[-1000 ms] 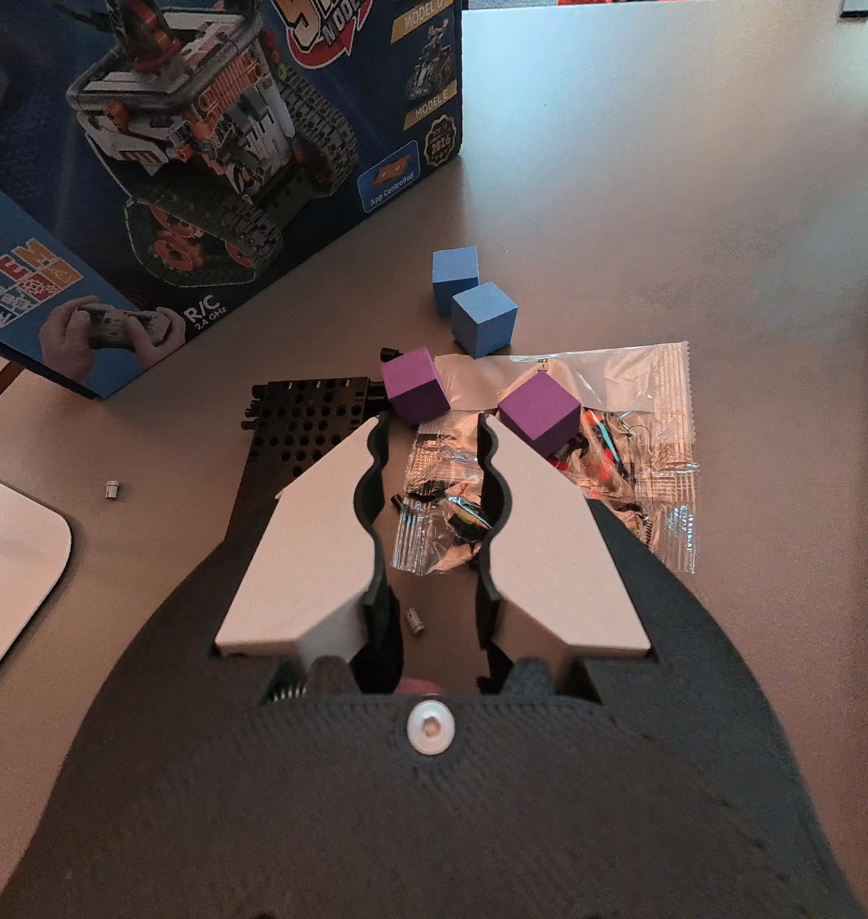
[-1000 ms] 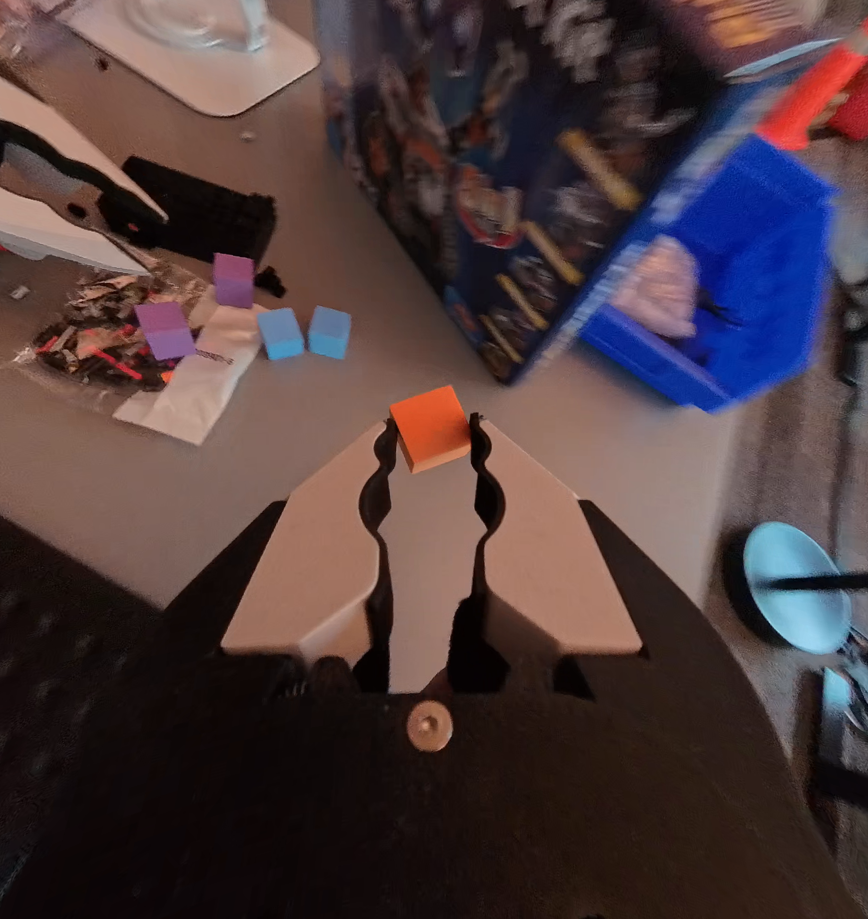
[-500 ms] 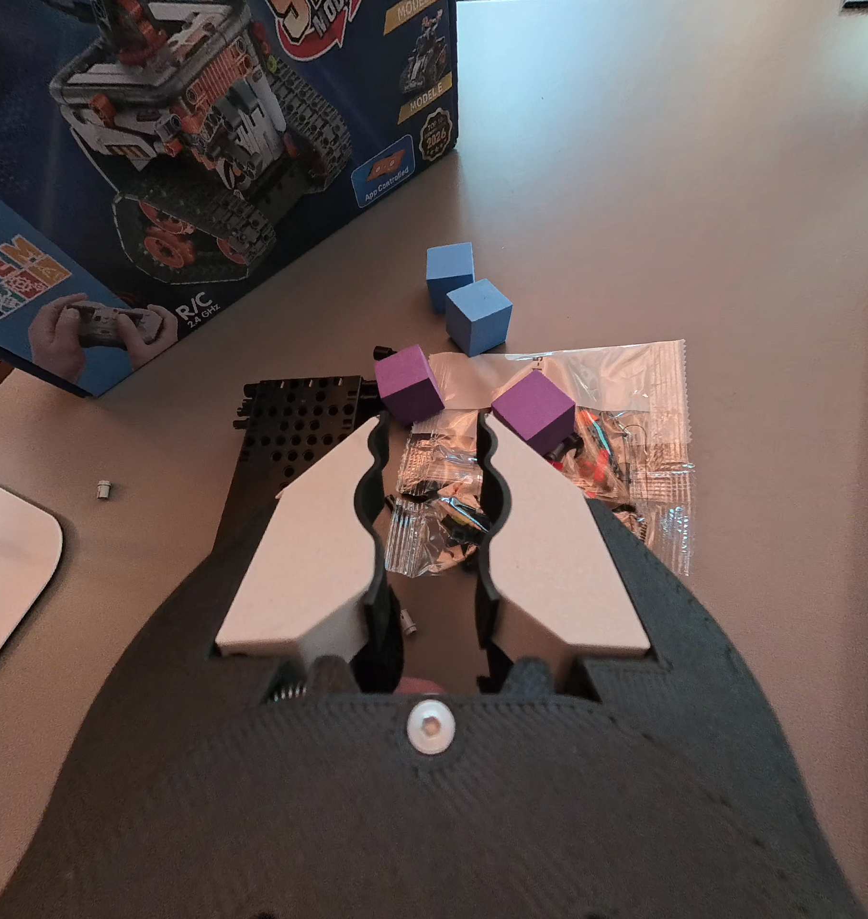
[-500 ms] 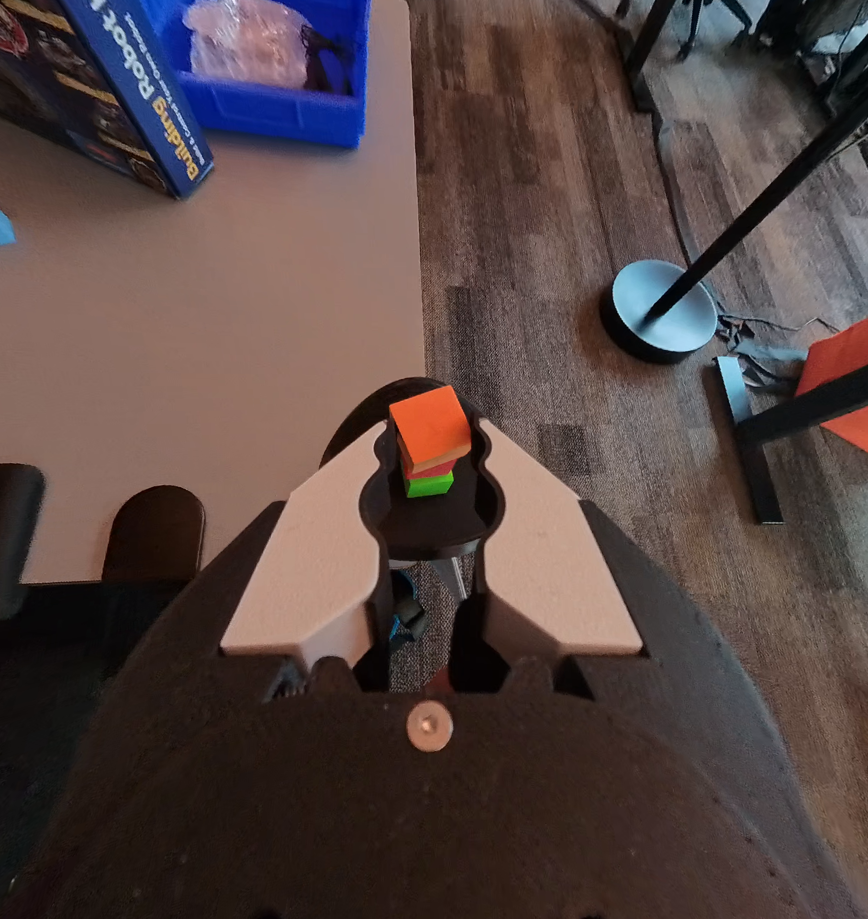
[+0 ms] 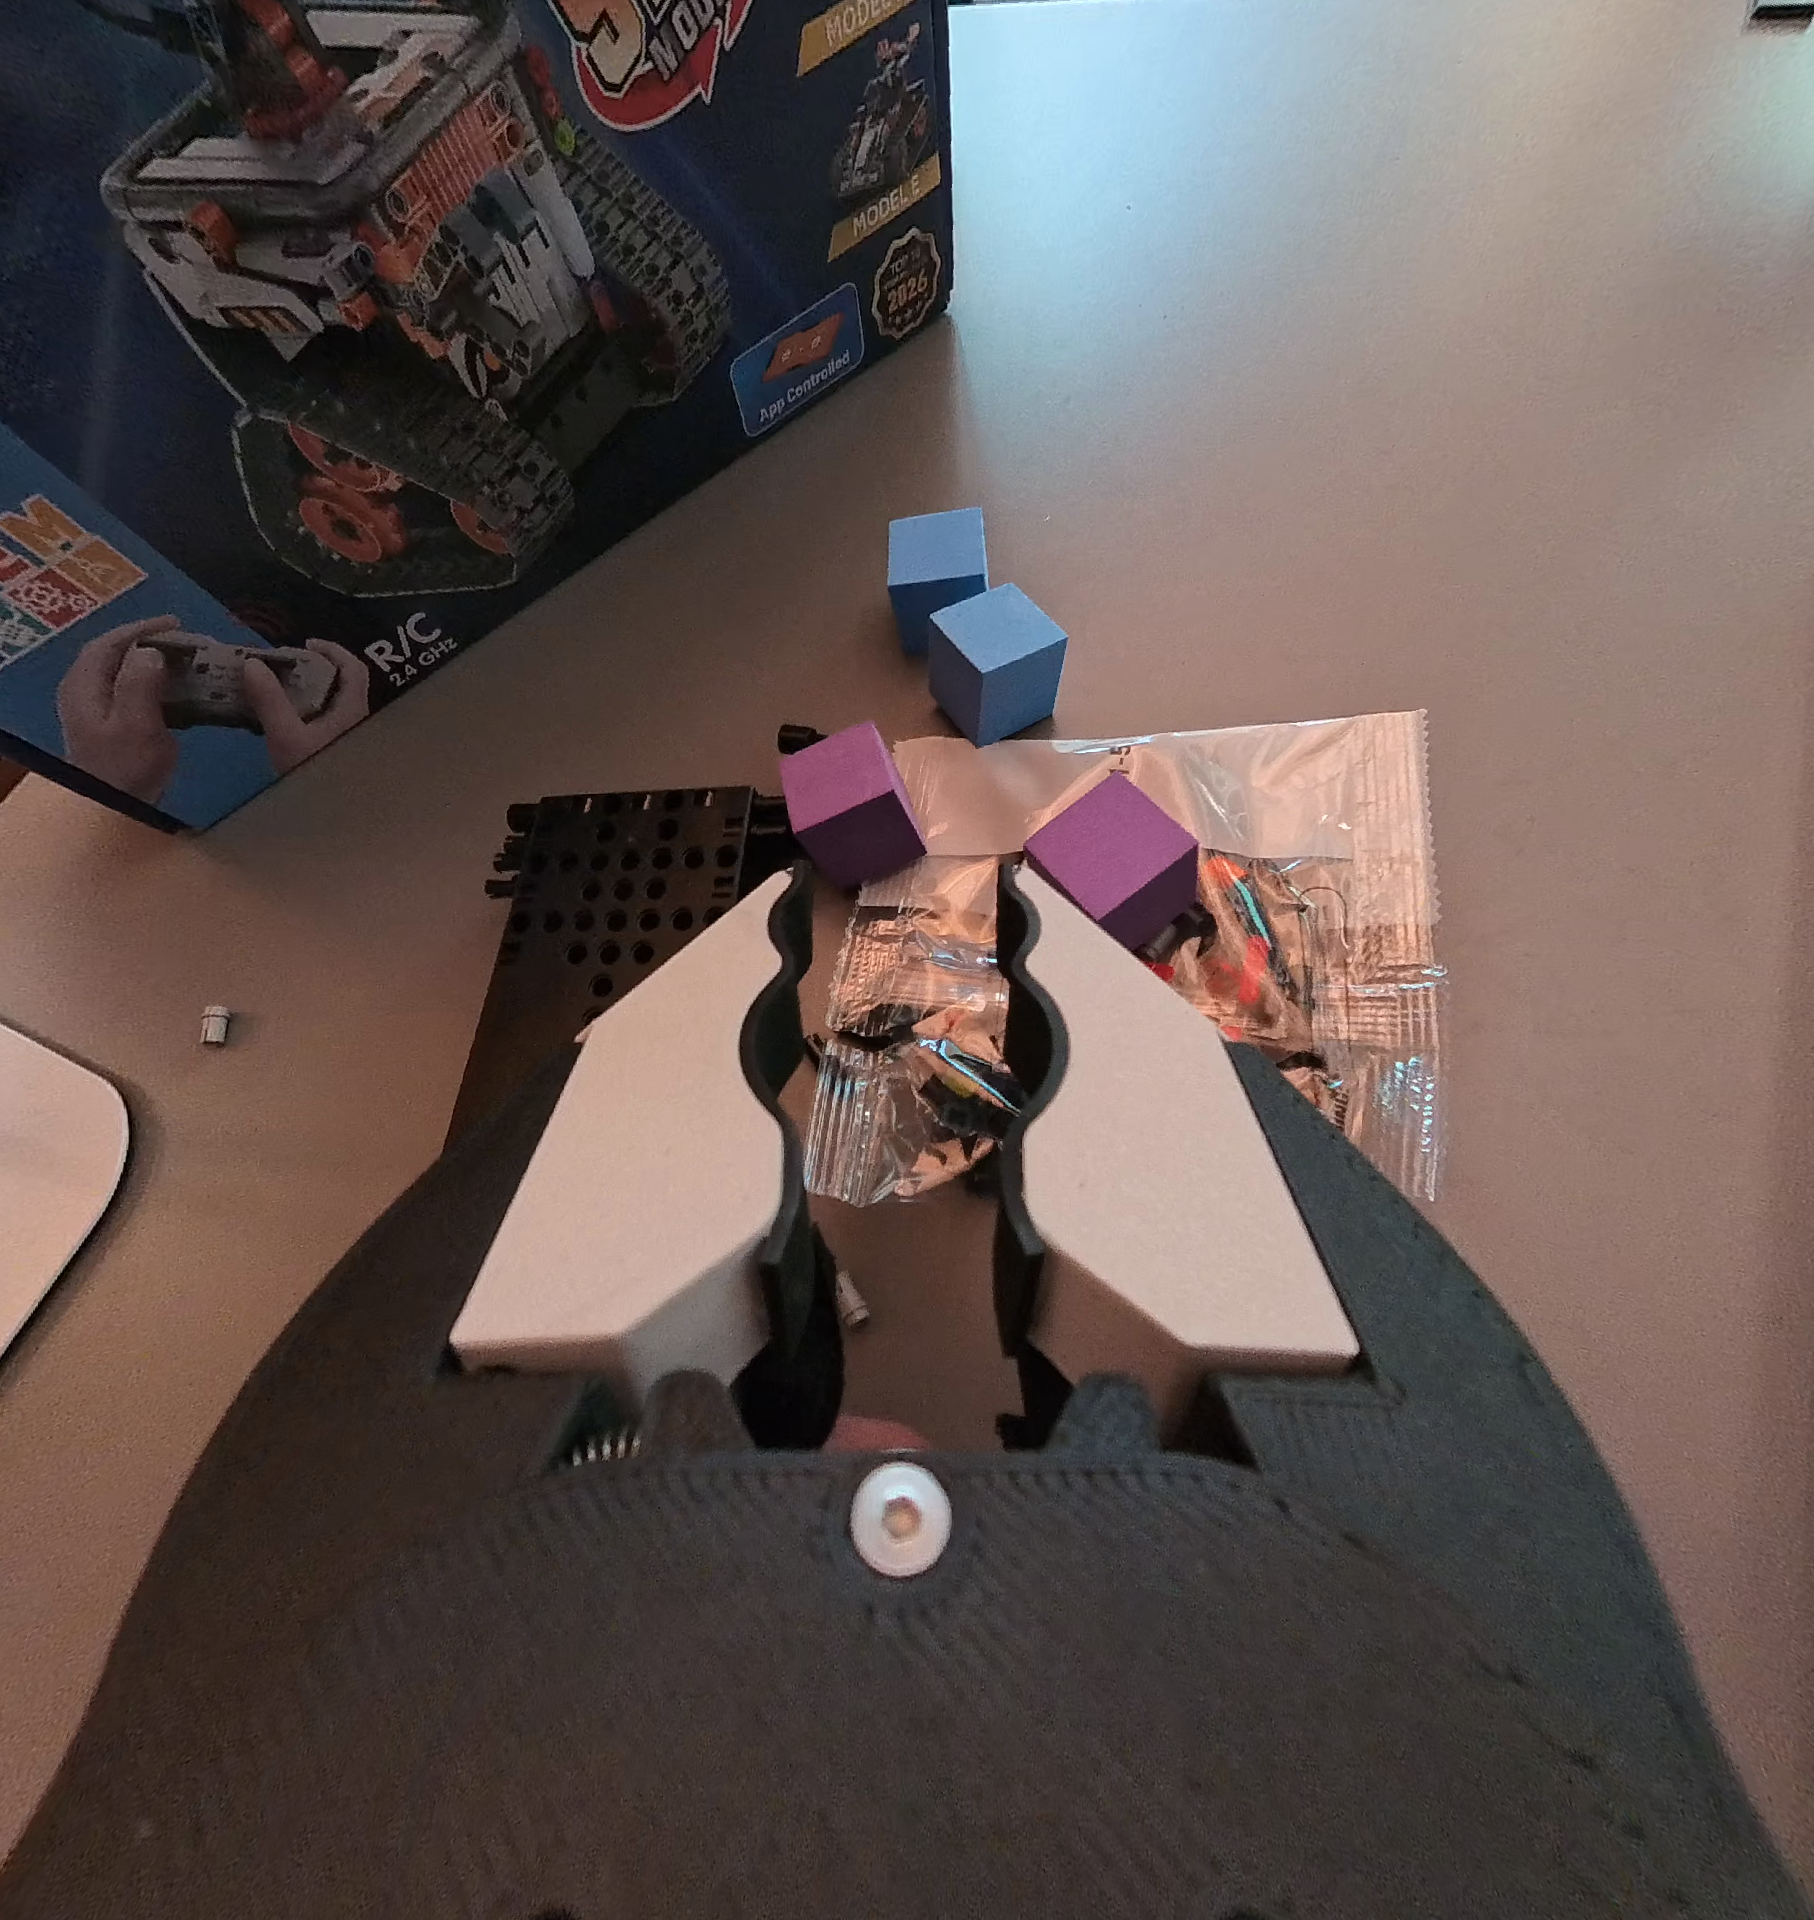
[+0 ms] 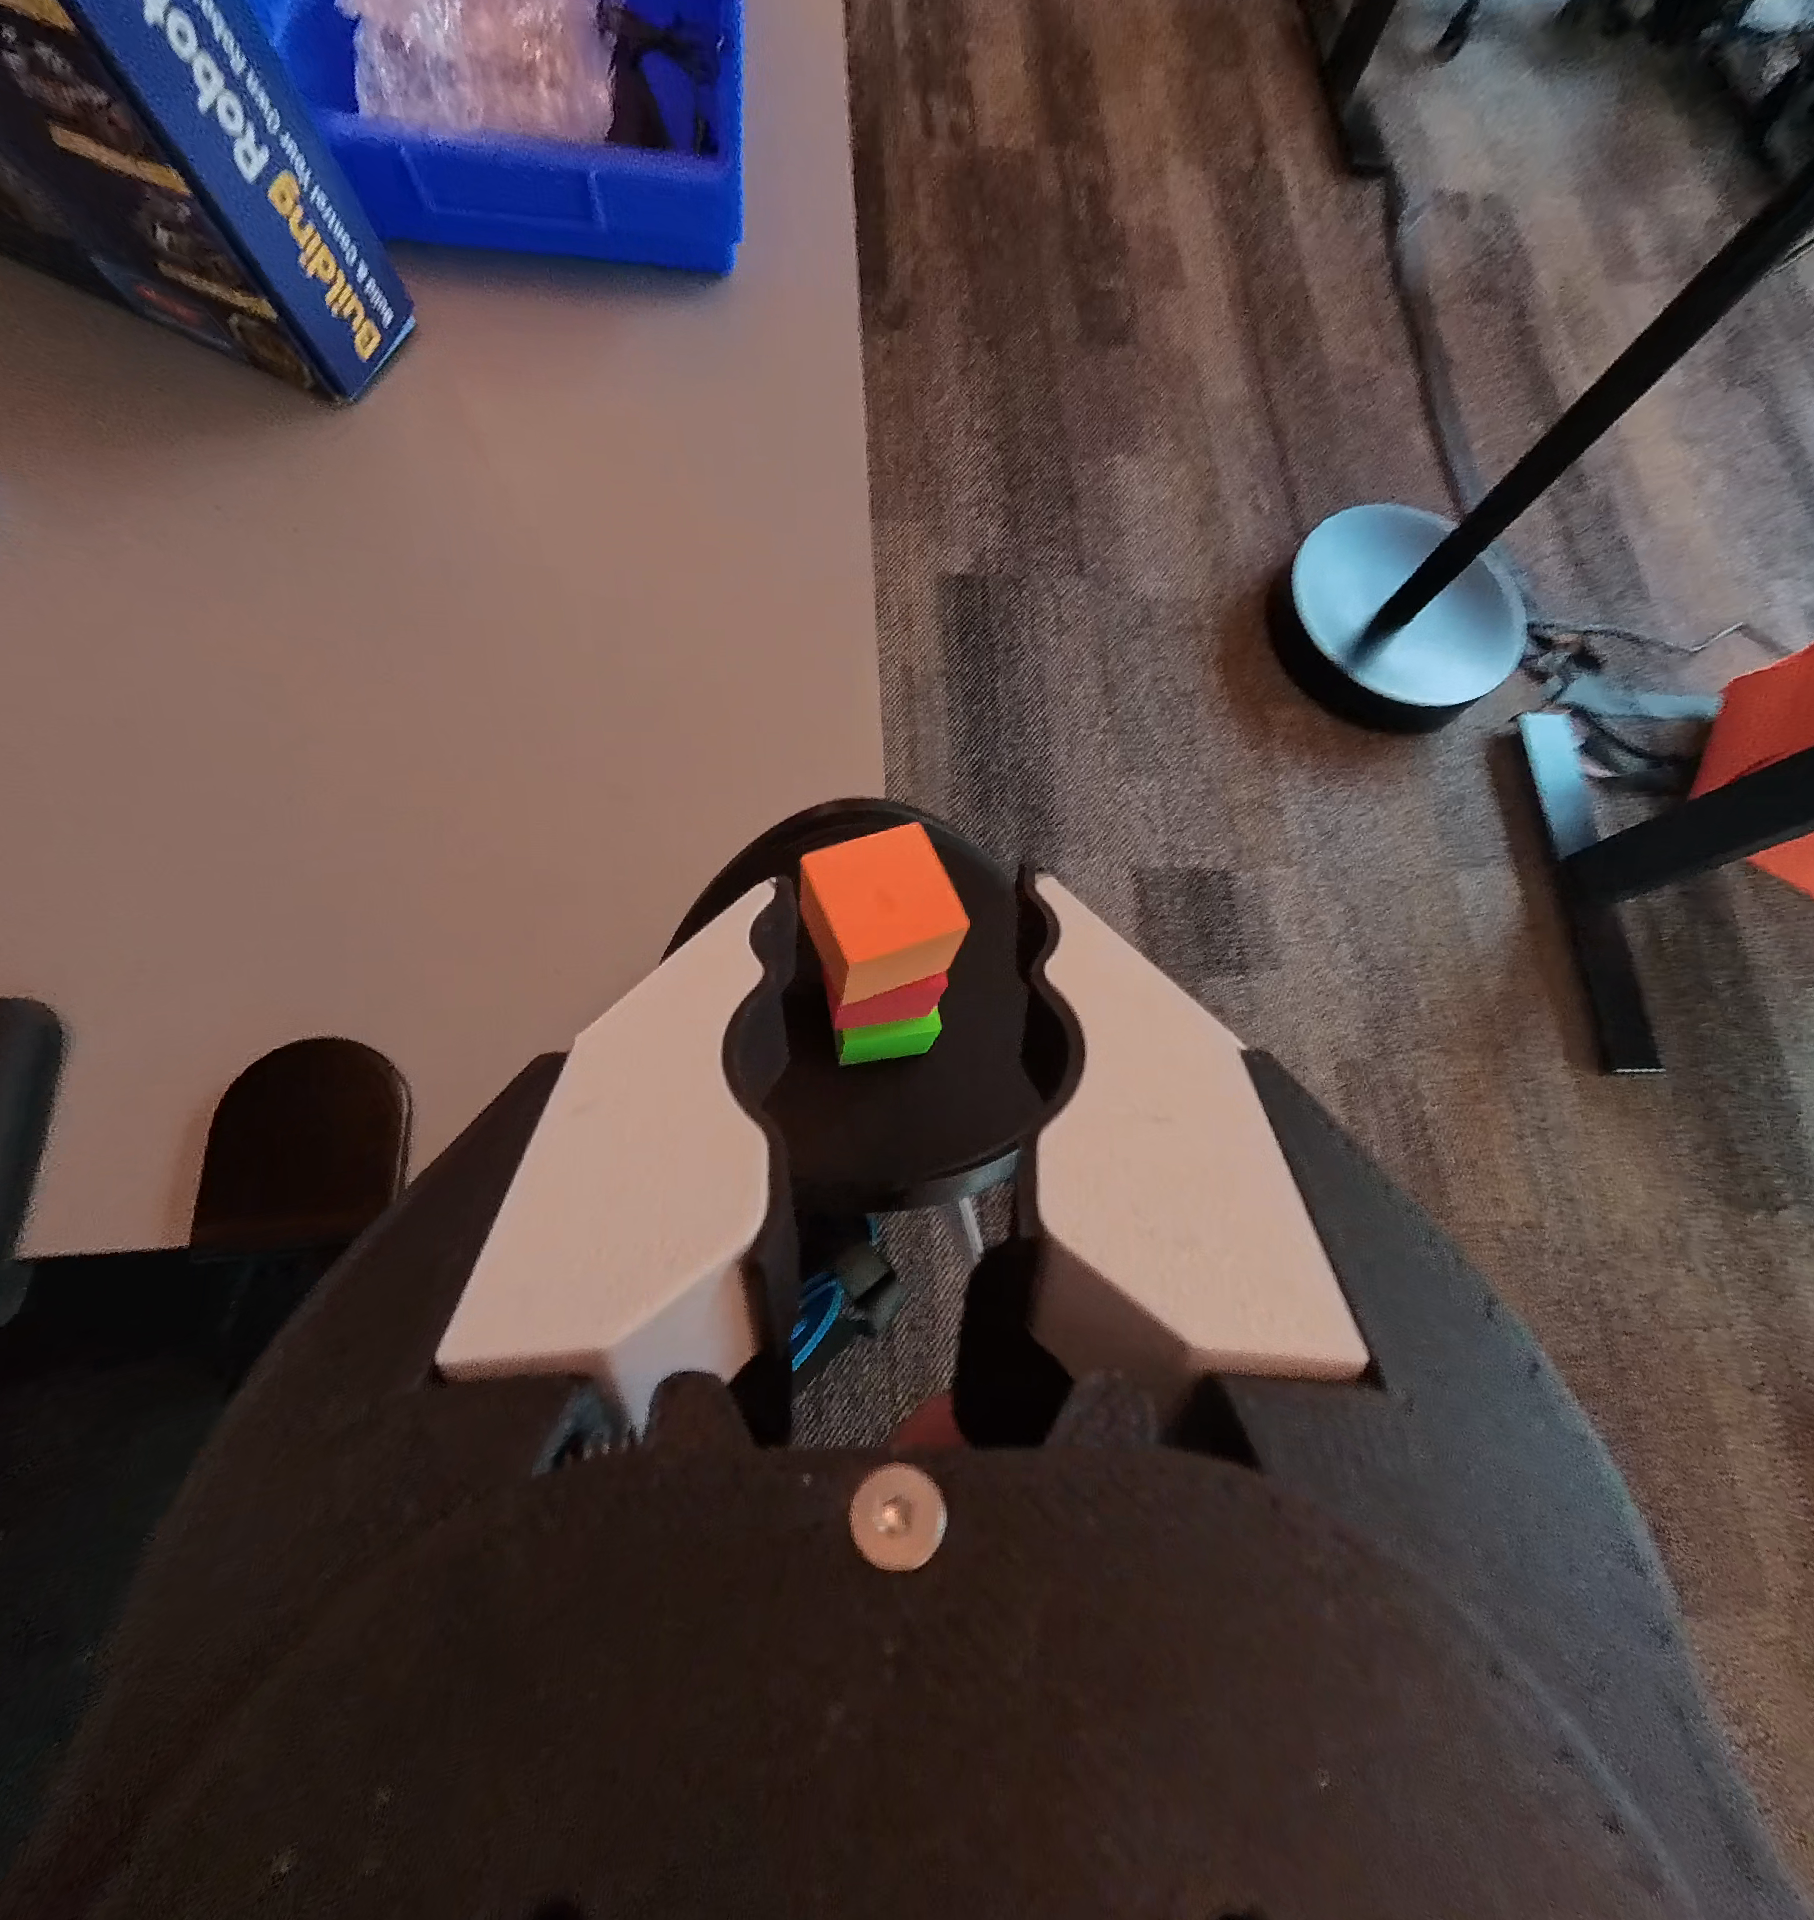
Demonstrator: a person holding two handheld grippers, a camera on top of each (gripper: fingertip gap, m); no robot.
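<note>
Here my right gripper (image 6: 898, 899) stood with jaws released, one finger on either side of the orange cube (image 6: 879, 902) and a gap showing between each finger and the cube. That cube topped a stack of three: a red cube (image 6: 887, 1004) under it and a green cube (image 6: 887, 1037) at the bottom, all resting on a round black stool seat (image 6: 887, 1122) just off the right edge of the tan table (image 6: 415, 675). Far left on that table stood a dark blue toy box (image 6: 207, 187) with a blue bin (image 6: 539, 177) beside it. My left gripper (image 5: 901, 899) was also spread and empty, hovering above a clear plastic bag of small parts (image 5: 1142, 956). Two purple cubes (image 5: 853, 819) lay on the bag's far end, just beyond my fingertips, one to each side. Two blue cubes (image 5: 996, 660) sat touching each other farther off. A black perforated plate (image 5: 612, 883) lay left of the bag.
</note>
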